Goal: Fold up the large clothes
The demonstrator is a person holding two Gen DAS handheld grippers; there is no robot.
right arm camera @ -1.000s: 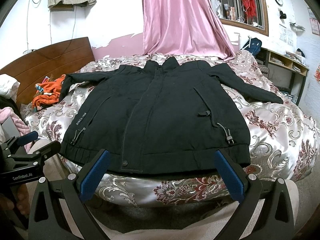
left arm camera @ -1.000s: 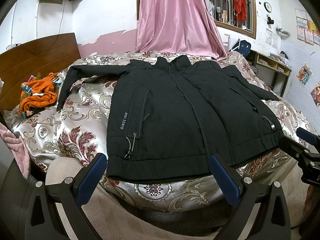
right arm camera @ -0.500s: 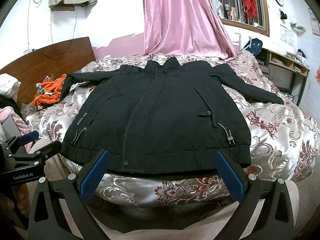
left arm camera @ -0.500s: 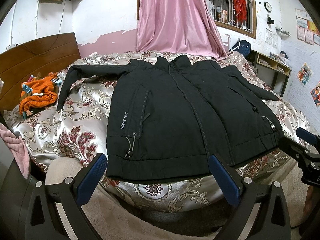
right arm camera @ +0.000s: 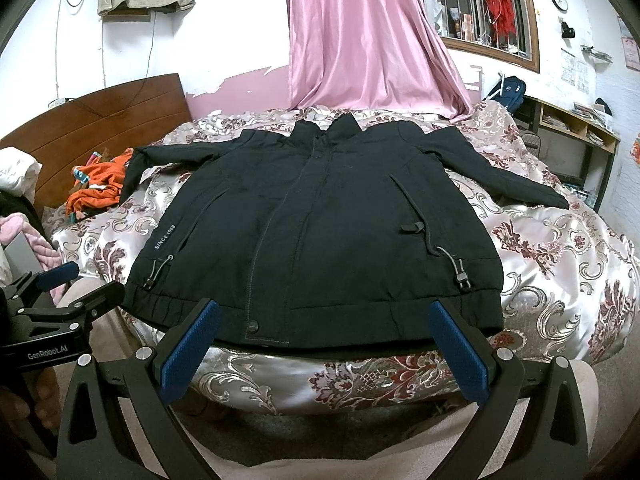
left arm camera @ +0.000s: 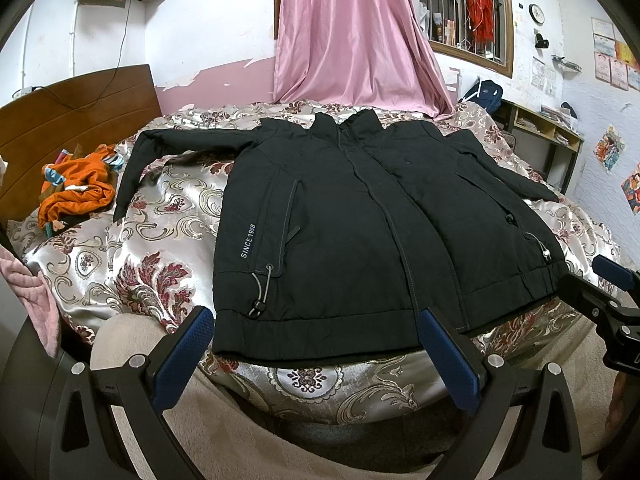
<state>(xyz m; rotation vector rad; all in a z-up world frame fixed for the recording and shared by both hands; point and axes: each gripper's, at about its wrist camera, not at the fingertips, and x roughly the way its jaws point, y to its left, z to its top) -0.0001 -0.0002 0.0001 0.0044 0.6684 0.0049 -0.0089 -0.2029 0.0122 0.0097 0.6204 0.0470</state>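
Both sets of tongs, left (left arm camera: 316,354) and right (right arm camera: 326,340), gape wide and empty just short of the black jacket (left arm camera: 360,224) spread flat on the bed (left arm camera: 132,264) ahead — padded, floppy, probably bulky, so I'd pinch a sleeve cuff or hem corner.

White walls (right arm camera: 224,20), pink curtain (right arm camera: 360,40), barred window (right arm camera: 480,8), wooden headboard (right arm camera: 100,120).

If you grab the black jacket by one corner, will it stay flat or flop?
Probably flop: the jacket lies soft and slightly wrinkled, with sleeves draped over the bed. It looks padded, so likely bulky and a bit heavy. The quilt looks shiny, so the jacket may slide when pulled.
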